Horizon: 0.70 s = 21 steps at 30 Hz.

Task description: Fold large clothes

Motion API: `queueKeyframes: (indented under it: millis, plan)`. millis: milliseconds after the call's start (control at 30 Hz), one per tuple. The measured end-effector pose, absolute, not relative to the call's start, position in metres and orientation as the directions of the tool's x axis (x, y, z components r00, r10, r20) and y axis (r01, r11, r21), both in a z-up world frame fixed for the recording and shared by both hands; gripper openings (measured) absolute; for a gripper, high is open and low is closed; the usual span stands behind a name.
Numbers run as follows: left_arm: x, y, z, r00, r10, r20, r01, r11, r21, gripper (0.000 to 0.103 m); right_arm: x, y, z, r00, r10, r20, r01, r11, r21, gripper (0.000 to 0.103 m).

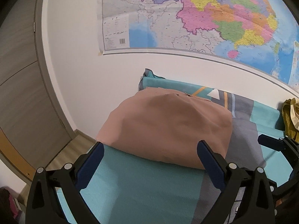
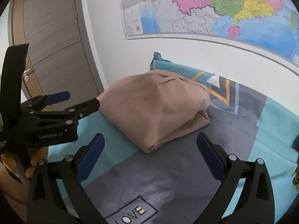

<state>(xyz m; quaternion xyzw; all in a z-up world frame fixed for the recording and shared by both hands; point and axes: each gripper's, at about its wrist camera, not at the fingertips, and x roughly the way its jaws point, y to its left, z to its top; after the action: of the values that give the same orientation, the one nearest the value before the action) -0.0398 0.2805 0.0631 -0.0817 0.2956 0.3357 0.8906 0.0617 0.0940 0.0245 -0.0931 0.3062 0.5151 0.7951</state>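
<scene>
A folded tan garment lies on the teal and grey bedspread near the bed's far left corner. It also shows in the right wrist view, with its layered folded edges facing front right. My left gripper is open and empty, just in front of the garment's near edge. My right gripper is open and empty, a short way in front of the garment's corner. The left gripper also shows in the right wrist view, open beside the garment's left edge.
A large map hangs on the white wall behind the bed. A wooden door stands at the left. An olive-yellow cloth lies at the right of the bed. Wood floor shows past the bed's left edge.
</scene>
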Motion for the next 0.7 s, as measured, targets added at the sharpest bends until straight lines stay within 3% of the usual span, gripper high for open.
queueKeyframes:
  millis: [700]
  plan:
    - [-0.051, 0.259, 0.065, 0.613, 0.553, -0.564, -0.646, 0.762, 0.045, 0.096, 0.047, 0.073, 0.029, 0.292, 0.77, -0.567, -0.878, 0.451, 0.161, 0.097]
